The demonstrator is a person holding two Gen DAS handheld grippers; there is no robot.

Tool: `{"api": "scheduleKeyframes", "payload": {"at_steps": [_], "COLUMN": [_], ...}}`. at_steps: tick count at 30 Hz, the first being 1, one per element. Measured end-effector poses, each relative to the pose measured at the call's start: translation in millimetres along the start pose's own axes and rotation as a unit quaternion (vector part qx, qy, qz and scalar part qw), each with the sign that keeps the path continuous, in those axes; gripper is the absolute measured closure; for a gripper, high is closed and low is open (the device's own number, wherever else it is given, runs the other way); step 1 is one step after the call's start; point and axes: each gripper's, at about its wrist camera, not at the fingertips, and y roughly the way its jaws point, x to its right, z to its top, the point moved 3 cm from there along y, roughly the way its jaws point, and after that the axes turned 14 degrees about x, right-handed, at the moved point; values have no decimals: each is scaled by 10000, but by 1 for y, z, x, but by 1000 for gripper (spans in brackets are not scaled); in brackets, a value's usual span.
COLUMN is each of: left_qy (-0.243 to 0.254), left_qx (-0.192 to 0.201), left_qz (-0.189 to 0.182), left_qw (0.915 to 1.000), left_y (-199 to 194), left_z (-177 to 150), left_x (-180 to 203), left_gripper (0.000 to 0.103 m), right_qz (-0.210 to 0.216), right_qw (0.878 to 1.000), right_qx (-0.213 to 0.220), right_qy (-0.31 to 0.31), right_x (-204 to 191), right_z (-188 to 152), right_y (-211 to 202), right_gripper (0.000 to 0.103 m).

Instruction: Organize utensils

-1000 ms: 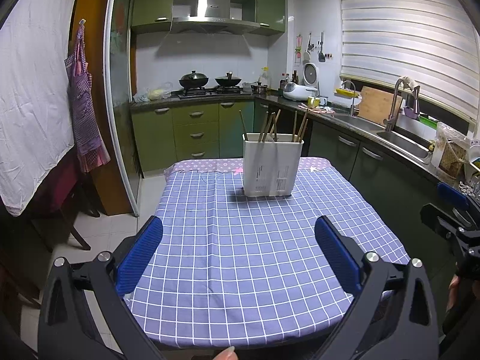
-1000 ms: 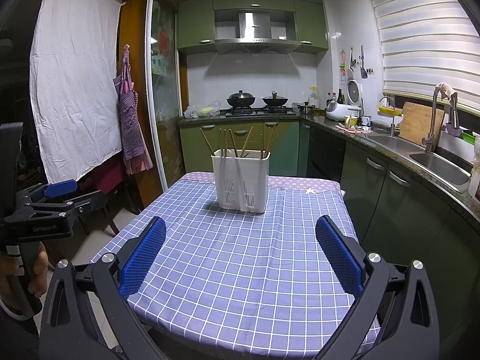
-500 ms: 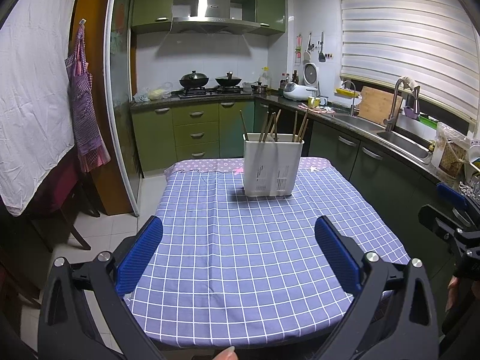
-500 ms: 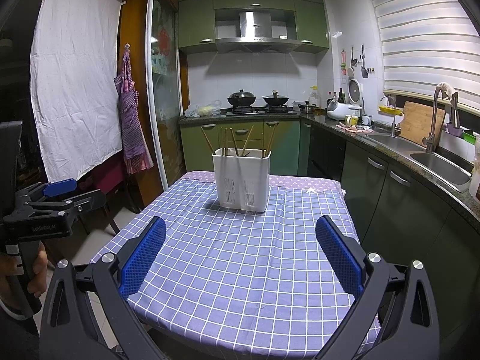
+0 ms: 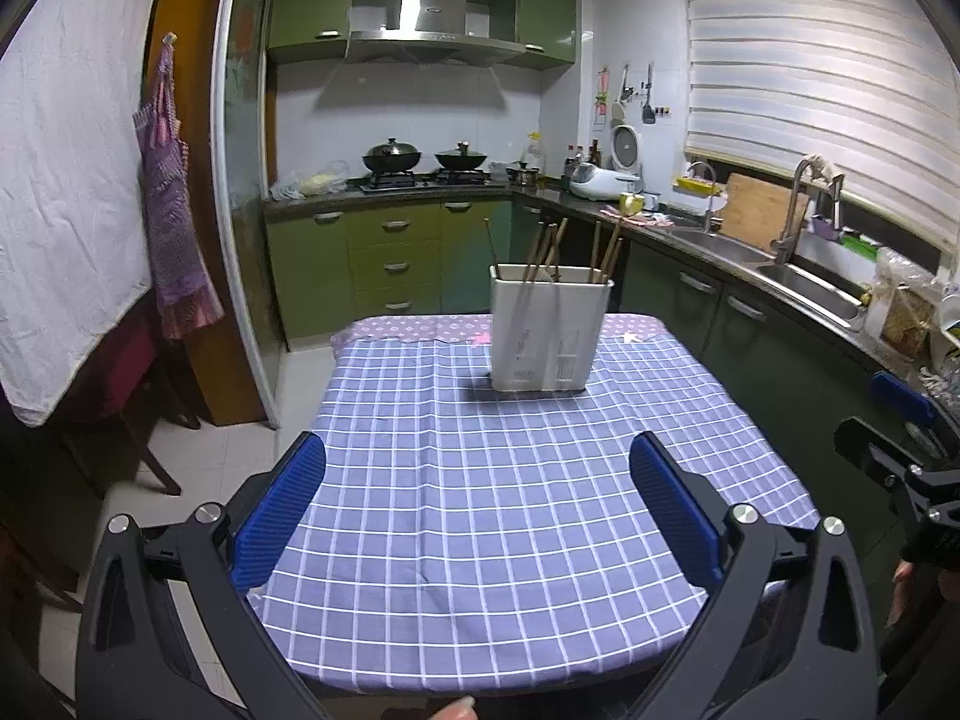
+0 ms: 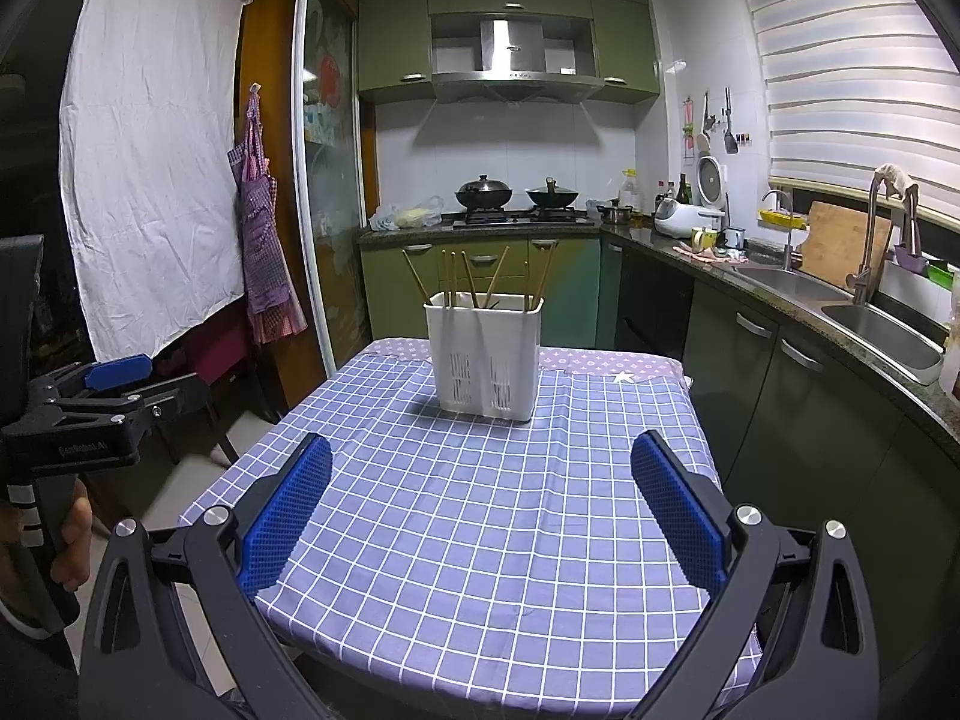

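While both tools hover at the near edge of the checked tablecloth (image 5: 510, 516), the left gripper (image 5: 477, 456) at the lower middle of its view stands wide apart, gripping nothing. Upper centre, the white utensil caddy (image 5: 549, 330) stands upright at the table's far end, wooden chopsticks (image 5: 552, 249) leaning inside. The right gripper (image 6: 480, 459) likewise gapes wide and bare, caddy well ahead.

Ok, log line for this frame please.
left gripper: open, empty | right gripper: open, empty | chopsticks: upright in white holder | phase: pre-reach
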Motion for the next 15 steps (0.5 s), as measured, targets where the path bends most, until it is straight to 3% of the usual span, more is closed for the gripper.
{"api": "scheduleKeyframes", "payload": {"at_steps": [3,15], "left_qy": [109,-53], "left_qx": [88,-5], "left_qz": [49,-396], "left_qw": [9999,9992], "left_y": [-1,1], "left_z": [0,-1], "left_x": [2,5], "left_gripper": [6,6], "right_qz": [7,27], "right_qw": [10000,9999], "right_qx": [-21,-104], "right_qy": [-10,-28], "right_x": [-1,0], "right_z": [-2,-4], "right_y": [0,4], "right_gripper": [5,5]}}
